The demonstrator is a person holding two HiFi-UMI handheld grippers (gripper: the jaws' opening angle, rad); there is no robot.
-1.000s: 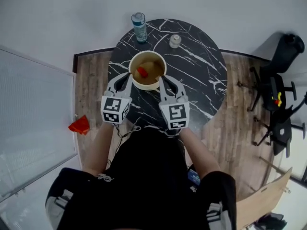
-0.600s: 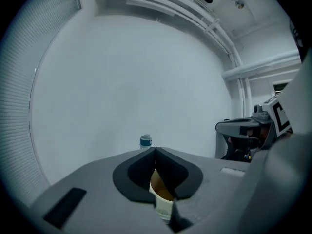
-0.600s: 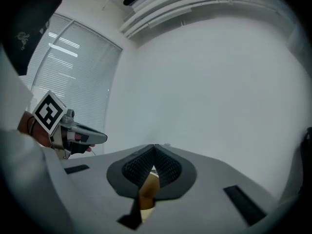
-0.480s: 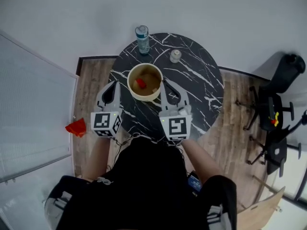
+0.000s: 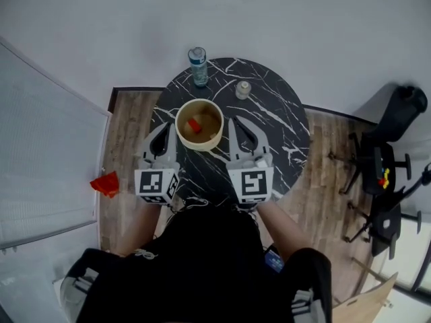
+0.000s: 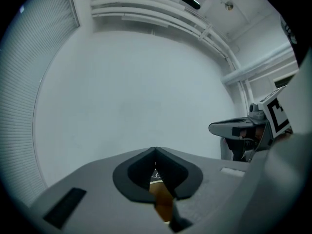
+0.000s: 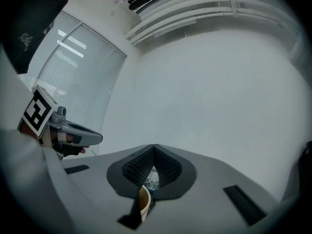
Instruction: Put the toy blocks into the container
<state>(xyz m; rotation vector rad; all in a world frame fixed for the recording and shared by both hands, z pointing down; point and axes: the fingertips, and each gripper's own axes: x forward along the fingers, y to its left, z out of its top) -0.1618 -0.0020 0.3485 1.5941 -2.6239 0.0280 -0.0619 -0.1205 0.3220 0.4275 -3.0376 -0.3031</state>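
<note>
Two pairs of fingers were pressed shut on nothing. My left gripper [image 5: 162,134] and right gripper [image 5: 238,130] hung level in the lower middle of the head view, one on each side of the container [image 5: 202,144], neither touching it. Just beyond them, near frame centre, a red toy block [image 5: 194,124] lay inside the container on the desk [image 5: 276,123]. I saw no other block on the desk, so I judged it best to hold both grippers clear of the rim and avoid tipping it. Farther up stood a bottle [image 5: 197,66] and a small jar [image 5: 243,89].
</note>
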